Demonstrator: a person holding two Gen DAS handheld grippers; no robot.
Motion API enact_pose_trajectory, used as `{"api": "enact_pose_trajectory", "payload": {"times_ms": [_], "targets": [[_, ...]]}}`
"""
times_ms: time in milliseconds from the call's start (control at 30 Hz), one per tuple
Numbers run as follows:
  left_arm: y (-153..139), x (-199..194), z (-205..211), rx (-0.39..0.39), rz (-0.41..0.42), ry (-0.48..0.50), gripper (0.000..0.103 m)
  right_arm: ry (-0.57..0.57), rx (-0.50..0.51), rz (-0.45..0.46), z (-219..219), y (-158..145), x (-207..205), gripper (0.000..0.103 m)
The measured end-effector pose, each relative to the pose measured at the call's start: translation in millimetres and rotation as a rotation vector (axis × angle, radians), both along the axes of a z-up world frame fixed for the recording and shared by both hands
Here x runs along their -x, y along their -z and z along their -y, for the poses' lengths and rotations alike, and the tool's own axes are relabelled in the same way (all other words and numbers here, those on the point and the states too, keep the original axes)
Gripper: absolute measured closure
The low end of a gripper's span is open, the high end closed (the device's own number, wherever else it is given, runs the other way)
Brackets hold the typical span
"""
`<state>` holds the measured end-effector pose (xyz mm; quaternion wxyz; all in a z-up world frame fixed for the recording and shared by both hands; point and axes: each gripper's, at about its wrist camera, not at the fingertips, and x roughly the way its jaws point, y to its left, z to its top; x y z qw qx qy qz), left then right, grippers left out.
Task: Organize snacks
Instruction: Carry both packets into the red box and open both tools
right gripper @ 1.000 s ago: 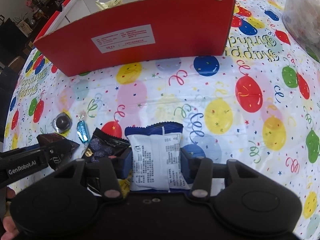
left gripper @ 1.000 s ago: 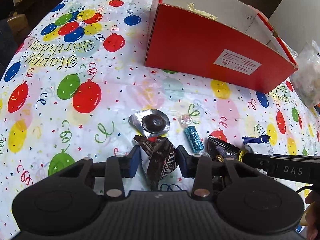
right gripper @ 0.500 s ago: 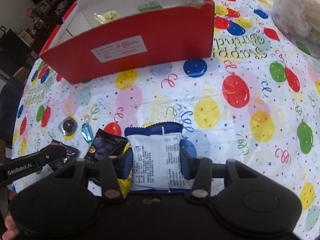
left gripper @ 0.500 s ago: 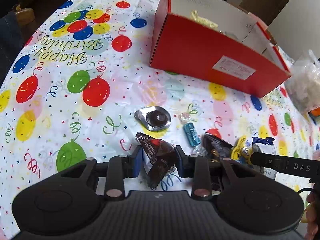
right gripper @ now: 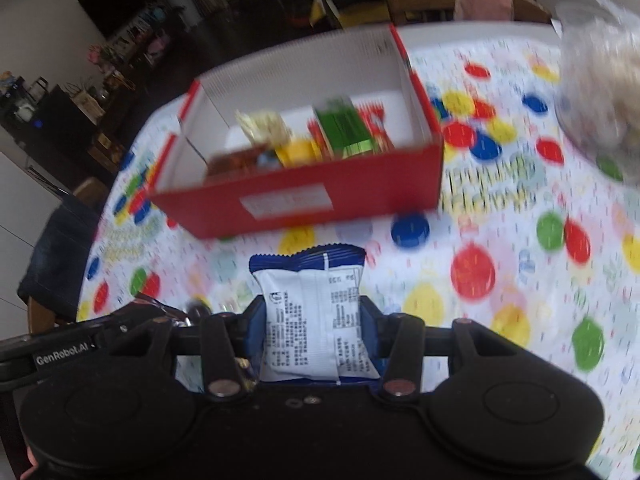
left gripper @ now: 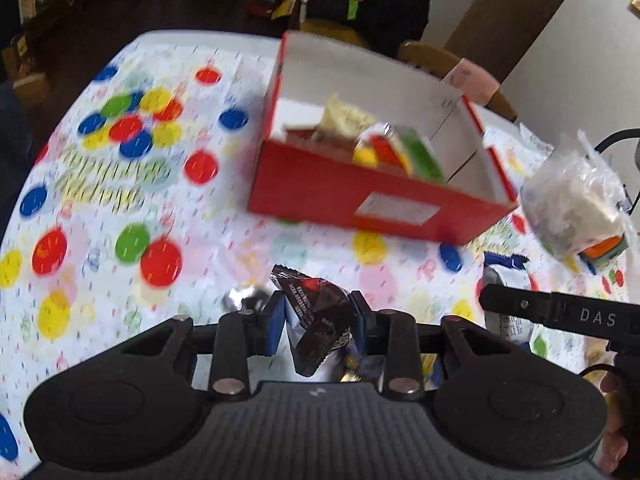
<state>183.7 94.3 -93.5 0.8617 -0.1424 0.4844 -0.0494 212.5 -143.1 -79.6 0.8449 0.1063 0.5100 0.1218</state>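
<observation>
My left gripper (left gripper: 318,322) is shut on a dark brown chocolate packet (left gripper: 316,316), held above the balloon-print tablecloth (left gripper: 120,200). My right gripper (right gripper: 312,328) is shut on a white and blue snack packet (right gripper: 312,312), also lifted off the cloth. That packet and the right gripper's finger show at the right of the left wrist view as the white and blue packet (left gripper: 504,292). Ahead stands the open red box (left gripper: 360,196), seen too as the red box (right gripper: 304,196), holding several yellow, green and red snacks. A foil-wrapped sweet (left gripper: 244,298) lies on the cloth below the left gripper.
A clear plastic bag of pale snacks (left gripper: 572,204) stands right of the box, also visible as the bag (right gripper: 600,80). Wooden chairs (right gripper: 460,0) stand behind the far table edge. A dark packet (left gripper: 360,364) lies under the left gripper. A person's hand (left gripper: 614,420) is at the lower right.
Both grippers have risen with their packets, so the box's inside now shows. The loose sweets on the cloth have dropped low behind the left gripper's fingers.
</observation>
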Motion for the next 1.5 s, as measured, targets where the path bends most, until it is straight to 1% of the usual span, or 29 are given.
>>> {"api": "enact_pose_trajectory", "payload": {"times_ms": [167,300,533,600,800,900,967,1133,1333,1500], "targets": [[-23,-27,7,0.0,0.052,-0.003,0.07,-0.009,-0.006,0.063,3,-25,-29,0.057],[-37,-54,12,-0.015,0.08,-0.003,0.07,-0.017,0.023,0.115,2,-37,-55,0.057],[-42,-103,15,-0.04,0.07,-0.016,0.07,-0.019,0.027,0.096,5,-34,-104,0.057],[-40,-117,15,-0.049,0.059,-0.022,0.07,-0.027,0.037,0.092,3,-32,-118,0.057],[-31,-160,17,-0.116,0.017,-0.04,0.07,-0.03,0.06,0.063,-3,-17,-164,0.057],[-27,-178,19,-0.148,0.015,-0.037,0.07,-0.03,0.044,0.02,-4,-4,-186,0.057],[-21,-189,20,-0.166,-0.002,-0.032,0.07,-0.04,0.04,-0.011,-7,5,-197,0.057],[-8,-212,27,-0.186,-0.055,-0.013,0.07,-0.094,0.1,-0.036,-25,21,-216,0.057],[8,-228,31,-0.217,-0.122,-0.003,0.07,-0.122,0.118,-0.069,-38,32,-227,0.057],[16,-235,33,-0.238,-0.155,0.016,0.07,-0.131,0.144,-0.095,-42,40,-232,0.057]]}}
